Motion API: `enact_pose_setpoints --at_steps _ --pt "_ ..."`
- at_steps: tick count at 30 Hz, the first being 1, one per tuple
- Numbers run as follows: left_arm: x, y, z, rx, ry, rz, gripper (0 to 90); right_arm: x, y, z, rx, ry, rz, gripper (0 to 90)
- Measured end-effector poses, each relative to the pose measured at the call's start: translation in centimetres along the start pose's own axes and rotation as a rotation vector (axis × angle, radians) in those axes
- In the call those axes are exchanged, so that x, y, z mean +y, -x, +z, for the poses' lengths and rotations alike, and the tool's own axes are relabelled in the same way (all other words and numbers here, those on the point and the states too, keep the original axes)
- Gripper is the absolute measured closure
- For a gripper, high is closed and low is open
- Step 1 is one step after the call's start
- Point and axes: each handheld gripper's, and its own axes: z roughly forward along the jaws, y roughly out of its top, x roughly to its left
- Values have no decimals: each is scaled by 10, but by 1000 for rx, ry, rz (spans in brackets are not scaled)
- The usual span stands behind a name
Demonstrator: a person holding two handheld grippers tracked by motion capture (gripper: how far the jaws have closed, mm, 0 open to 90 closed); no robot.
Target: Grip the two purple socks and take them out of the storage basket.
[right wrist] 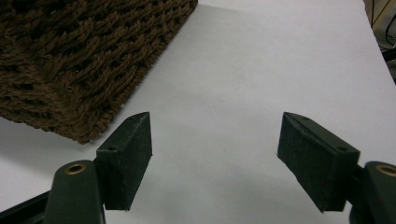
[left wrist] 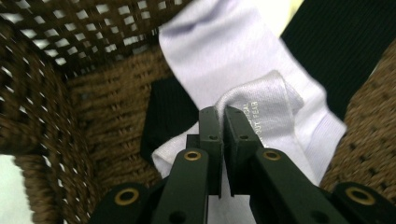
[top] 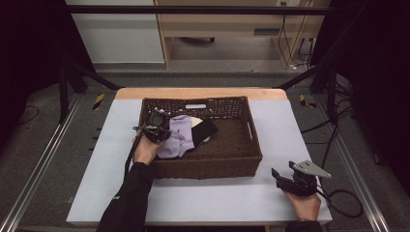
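Small pale lettering is seen printed on the folded lavender sock (left wrist: 261,107), running along the fold just beside the closed jaws in the left gripper view; the last word can be made out as "YEAR" or "WEAR", though which is not certain, and the letters before it are too blurred to be read. A white label (top: 195,106) is noted on the far wall of the wicker basket (top: 241,166) in the high view, with nothing legible on it
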Motion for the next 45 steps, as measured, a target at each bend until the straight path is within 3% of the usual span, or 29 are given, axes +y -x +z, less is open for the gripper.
enact_pose_setpoints --at_steps 5,6,10,17,28,39,45 --pt "0 -5 -15 -42 140 -33 857 0 0 0 1 -4 3 265" --pt "0 -5 -15 -42 140 -33 857 0 0 1 0 -4 -1 266" --pt "1 -8 -28 -50 240 -60 859 0 0 1 4 -7 4 268" --pt "5 -10 -53 -47 371 -90 860 0 0 1 4 -7 3 270" --pt "1 -10 -89 -101 476 -93 859 0 0 1 3 -8 2 270" --pt "-16 -18 -133 -95 572 -70 859 -1 0 0 0 -8 5 270" --pt "-29 -29 -155 -88 619 -77 859 -1 0 0 -3 -10 1 270"
